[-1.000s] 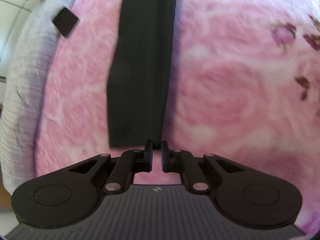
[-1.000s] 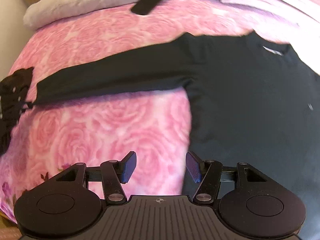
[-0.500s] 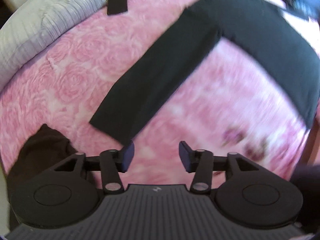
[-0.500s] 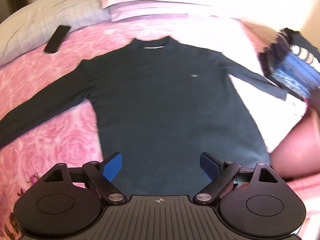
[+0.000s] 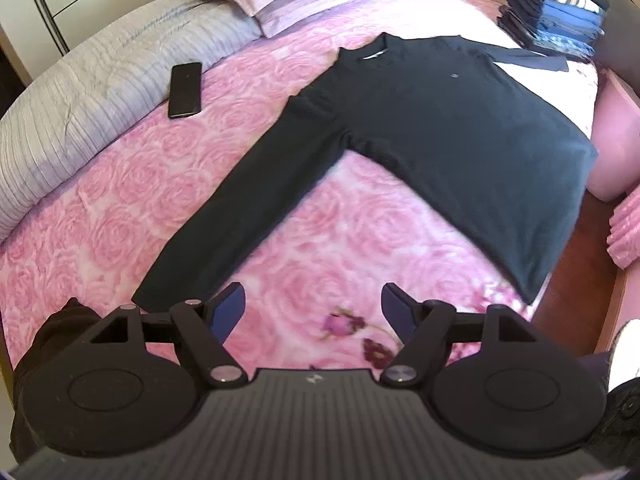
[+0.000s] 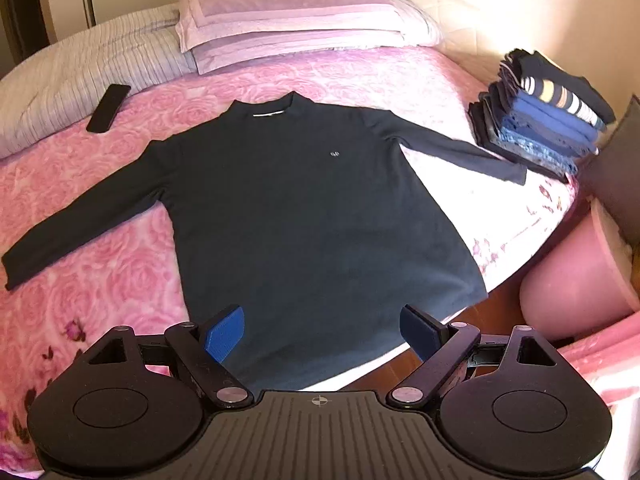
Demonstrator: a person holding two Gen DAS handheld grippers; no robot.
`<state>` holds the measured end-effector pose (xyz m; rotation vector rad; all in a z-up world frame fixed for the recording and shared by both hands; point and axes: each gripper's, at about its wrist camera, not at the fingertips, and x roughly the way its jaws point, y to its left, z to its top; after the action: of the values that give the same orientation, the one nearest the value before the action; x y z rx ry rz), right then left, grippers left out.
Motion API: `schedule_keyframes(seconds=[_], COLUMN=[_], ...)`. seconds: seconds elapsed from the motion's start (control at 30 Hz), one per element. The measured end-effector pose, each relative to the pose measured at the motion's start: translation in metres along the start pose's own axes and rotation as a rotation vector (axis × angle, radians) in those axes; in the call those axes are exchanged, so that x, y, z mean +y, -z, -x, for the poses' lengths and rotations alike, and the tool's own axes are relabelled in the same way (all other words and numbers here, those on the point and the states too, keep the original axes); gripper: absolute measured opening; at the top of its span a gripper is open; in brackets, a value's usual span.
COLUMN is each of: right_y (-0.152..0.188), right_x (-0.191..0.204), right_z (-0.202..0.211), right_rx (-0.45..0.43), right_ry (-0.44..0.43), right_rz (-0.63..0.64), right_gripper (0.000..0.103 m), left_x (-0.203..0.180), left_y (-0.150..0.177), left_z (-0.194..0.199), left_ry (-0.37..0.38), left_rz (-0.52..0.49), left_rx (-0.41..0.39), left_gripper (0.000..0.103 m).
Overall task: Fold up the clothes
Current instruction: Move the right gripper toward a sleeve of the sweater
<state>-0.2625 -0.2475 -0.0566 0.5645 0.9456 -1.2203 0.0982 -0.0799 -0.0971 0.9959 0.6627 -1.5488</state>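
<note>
A black long-sleeved sweater [image 6: 304,216] lies flat and spread out, front up, on a pink rose-patterned bed cover [image 6: 100,272], both sleeves stretched sideways. It also shows in the left wrist view [image 5: 440,136]. My left gripper [image 5: 312,312] is open and empty, held above the cover near the cuff of the left sleeve [image 5: 168,280]. My right gripper [image 6: 322,330] is open and empty, held above the sweater's bottom hem [image 6: 320,360].
A stack of folded clothes [image 6: 548,120] stands at the bed's right edge by the right cuff. A black phone [image 6: 109,108] lies at the back left. Pillows [image 6: 288,20] and a grey quilt [image 5: 80,96] are behind. A dark garment [image 5: 48,344] lies by my left gripper.
My left gripper has opened, let go of the sleeve cuff and pulled back and up. My right gripper has swung right over the hem and opened wider. The sweater lies flat.
</note>
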Motion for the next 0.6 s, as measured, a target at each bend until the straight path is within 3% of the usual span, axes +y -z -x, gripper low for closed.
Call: schedule_keyframes(seconds=[0.23,0.6], right_y=[0.041,0.059], right_x=[-0.008,-0.011], right_z=[0.025,0.049], right_rx=[-0.005,-0.037], right_ry=[-0.062,-0.097], right_rz=[0.010,0.034], right_gripper=[0.088,0.088], left_x=[-0.031,-0.050], left_y=[0.023,0.040], left_z=[0.031,0.053], left_ry=[-0.038,-0.059], left_rz=[0.001,-0.017], left_rx=[-0.013,-0.038], left_gripper=[0.072,0.072])
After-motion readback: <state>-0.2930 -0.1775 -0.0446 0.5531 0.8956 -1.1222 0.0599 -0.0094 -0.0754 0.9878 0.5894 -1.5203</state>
